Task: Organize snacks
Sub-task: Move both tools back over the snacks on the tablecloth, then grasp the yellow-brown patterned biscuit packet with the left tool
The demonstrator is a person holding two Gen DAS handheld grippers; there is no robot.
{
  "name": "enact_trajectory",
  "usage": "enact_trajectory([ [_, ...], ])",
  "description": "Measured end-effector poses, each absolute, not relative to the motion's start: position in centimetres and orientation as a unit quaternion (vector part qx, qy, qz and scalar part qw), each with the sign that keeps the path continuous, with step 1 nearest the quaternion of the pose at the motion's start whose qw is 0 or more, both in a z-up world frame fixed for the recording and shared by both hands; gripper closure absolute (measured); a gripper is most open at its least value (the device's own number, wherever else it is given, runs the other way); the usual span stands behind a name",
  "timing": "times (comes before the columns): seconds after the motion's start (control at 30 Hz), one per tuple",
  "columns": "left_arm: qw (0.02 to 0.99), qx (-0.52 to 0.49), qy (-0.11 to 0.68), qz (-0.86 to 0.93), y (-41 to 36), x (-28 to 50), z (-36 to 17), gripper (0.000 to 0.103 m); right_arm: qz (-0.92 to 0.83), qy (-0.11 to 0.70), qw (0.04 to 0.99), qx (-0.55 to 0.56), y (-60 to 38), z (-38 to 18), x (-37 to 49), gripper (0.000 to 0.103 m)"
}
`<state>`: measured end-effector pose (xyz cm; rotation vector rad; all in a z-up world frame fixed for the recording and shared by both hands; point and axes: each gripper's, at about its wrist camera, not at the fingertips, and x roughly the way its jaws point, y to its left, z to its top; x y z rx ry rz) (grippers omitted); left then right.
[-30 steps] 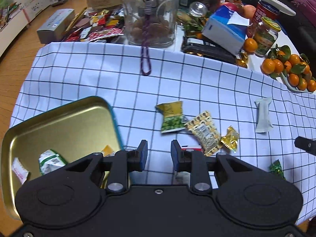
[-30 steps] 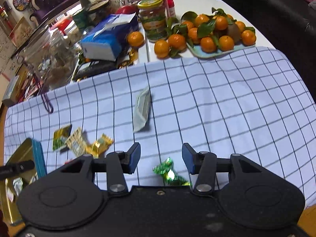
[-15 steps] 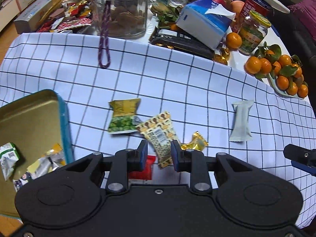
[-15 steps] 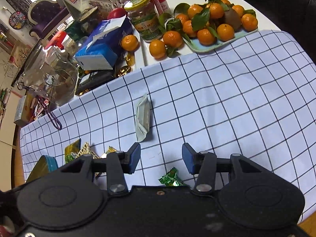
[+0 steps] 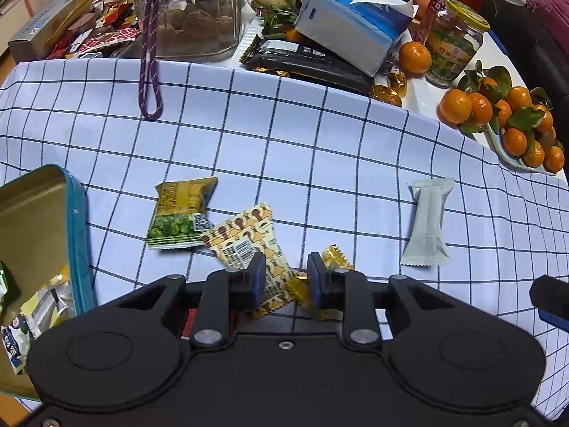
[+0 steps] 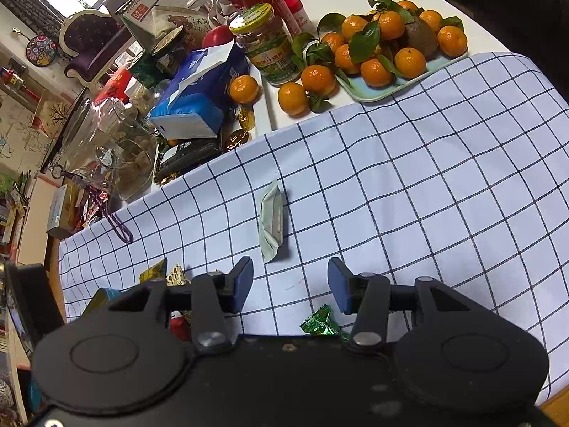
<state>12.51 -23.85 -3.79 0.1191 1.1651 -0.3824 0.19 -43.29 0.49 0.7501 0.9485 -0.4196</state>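
Note:
Loose snacks lie on a blue-checked cloth (image 5: 320, 149). My left gripper (image 5: 286, 281) hangs open with a narrow gap just above a beige patterned packet (image 5: 245, 242) and a gold candy (image 5: 334, 259); neither is gripped. A green pea packet (image 5: 177, 220) lies left of them, a white bar (image 5: 428, 224) to the right, and a red packet (image 5: 188, 322) is half hidden under the gripper. The gold tin (image 5: 76, 235) with a teal rim holds several packets at the left. My right gripper (image 6: 290, 284) is open and holds nothing, with a green candy (image 6: 320, 323) just below it and the white bar (image 6: 272, 224) ahead.
Behind the cloth stand a glass jar (image 5: 199, 10) with a purple cord (image 5: 151, 71), a blue tissue pack (image 5: 352, 25), a green-lidded jar (image 5: 453, 49) and a plate of oranges (image 5: 505, 121). The table's near edge shows at the lower right (image 6: 558, 402).
My left gripper has moved right and lower, from beside the tin to over the beige packet and gold candy. The right gripper has rolled a little; its jaws keep the same gap.

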Motion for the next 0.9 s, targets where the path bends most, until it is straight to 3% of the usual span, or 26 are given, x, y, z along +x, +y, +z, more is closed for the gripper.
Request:
enact_trajectory([
  [0.53, 0.828, 0.042, 0.543, -0.132, -23.3, 13.2, -4.2, 0.067, -0.194, 0.454, 0.796, 0.35, -43.0, -0.2, 0.5, 0.053],
  [0.6, 0.829, 0.035, 0.543, -0.131, -23.3, 13.2, -4.2, 0.066, -0.192, 0.457, 0.795, 0.351, -42.9, -0.3, 0.6, 0.053],
  [0.67, 0.828, 0.024, 0.545, -0.133, -23.4, 13.4, -4.2, 0.057, -0.191, 0.459, 0.793, 0.352, -42.9, -0.4, 0.8, 0.053],
  [0.9, 0.835, 0.033, 0.536, -0.123, -24.0, 13.3, -4.4, 0.056, -0.183, 0.465, 0.792, 0.352, -42.6, -0.5, 1.1, 0.053],
])
